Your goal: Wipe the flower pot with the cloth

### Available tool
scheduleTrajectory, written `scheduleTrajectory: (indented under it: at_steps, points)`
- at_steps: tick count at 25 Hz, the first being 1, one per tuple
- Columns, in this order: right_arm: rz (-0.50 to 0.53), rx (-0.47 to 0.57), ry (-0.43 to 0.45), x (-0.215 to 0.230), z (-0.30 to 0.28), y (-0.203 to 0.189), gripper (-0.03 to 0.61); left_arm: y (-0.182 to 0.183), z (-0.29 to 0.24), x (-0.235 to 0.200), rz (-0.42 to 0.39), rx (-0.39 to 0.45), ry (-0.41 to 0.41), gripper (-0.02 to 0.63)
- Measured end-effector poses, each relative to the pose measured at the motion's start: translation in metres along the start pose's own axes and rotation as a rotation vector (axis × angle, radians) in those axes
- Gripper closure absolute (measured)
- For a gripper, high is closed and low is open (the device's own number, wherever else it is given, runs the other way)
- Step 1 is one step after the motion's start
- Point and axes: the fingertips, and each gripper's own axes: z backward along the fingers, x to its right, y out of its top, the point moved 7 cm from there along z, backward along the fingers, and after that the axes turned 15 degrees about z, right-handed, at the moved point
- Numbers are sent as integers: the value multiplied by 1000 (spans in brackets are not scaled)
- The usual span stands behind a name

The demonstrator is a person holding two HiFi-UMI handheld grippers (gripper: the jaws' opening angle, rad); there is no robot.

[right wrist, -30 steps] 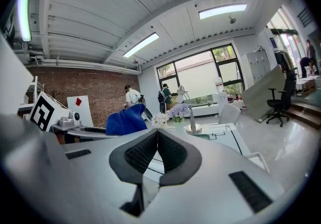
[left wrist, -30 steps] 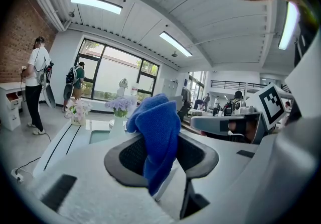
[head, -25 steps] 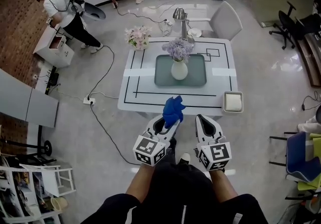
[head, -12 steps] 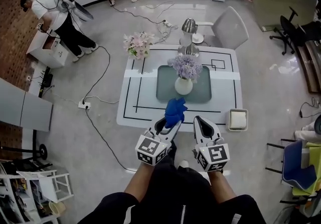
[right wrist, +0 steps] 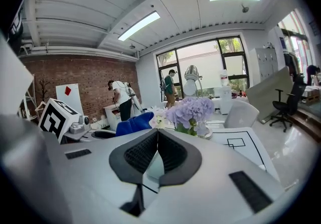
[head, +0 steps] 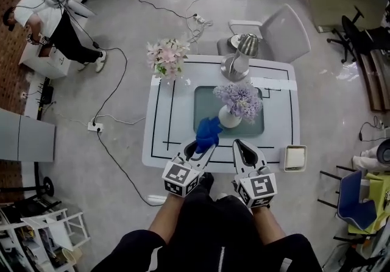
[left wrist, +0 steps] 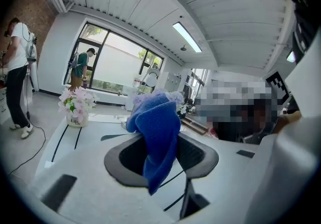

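Here left claw (head: 204, 150) grips cloth (head: 208, 132) near pot (head: 229, 120).

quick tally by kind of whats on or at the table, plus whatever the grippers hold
flower pots: 2 (pink flower pot, purple flower pot)
desk lamp: 1
teal mat: 1
white tray at the table's right corner: 1
blue cloth, held in the left gripper: 1
total: 6

On the table (head: 159, 124), white flower pot (head: 229, 120) — blue cloth (head: 208, 132) at left gripper (head: 203, 149) nearby.
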Motion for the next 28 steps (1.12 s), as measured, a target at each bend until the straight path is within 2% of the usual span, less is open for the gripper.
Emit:
scheduleTrajectory:
  at_steps: [10, 20, 28]
  points:
    - [-2, -87, -53, 5, -37, -10, 571, -3, -55, -61, 42, -47, -36, 457]
    - [9, -185, -36, 15, -54, -31, 571, -4, -110, -70, 16, -75, -96, 457]
    - [8, -225, -25, 20, -59, -44, 571, -13, -130, -87, 12, -126, -90, 457]
